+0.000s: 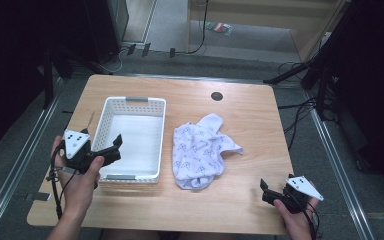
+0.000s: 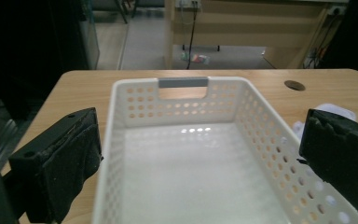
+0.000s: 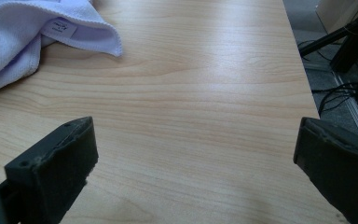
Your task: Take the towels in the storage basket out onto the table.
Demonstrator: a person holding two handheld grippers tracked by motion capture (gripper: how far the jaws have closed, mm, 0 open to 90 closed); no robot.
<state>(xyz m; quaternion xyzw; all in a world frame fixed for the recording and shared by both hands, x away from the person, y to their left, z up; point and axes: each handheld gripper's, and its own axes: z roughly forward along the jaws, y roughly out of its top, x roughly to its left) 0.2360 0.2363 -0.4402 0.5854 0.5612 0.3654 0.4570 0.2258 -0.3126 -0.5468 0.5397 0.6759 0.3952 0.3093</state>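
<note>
Here's the desk (image 1: 240, 200), light wood grain, and two things on it. A white perforated plastic basket (image 1: 130, 102) sits on the left half, long side running away from the person, a grey handle at each short end. Just beside it to the right, apart from its wall, lies a crumpled white cloth (image 1: 200, 152) with a small pale-blue print, bunched in a heap at mid-desk, one corner trailing off to the right.

The left tongs (image 1: 111, 147) are over the near end of the basket, held in the person's left hand (image 1: 82, 182), jaws spread wide and gripping nothing. In the left gripper view the basket's empty glossy floor (image 2: 191, 172) sits right between the two black jaws, its far handle (image 2: 183, 82) straight ahead.

Over at the near right corner, the right tongs (image 1: 266, 192) sit low by the desk edge, well apart from the cloth, jaws pointing left towards it. The right gripper view shows them gaping too, bare wood between the jaws, and the cloth's hemmed edge with a sewn label (image 3: 60, 28) up in the far left corner.

A round dark grommet (image 1: 217, 96) marks the far side of the desk.
</note>
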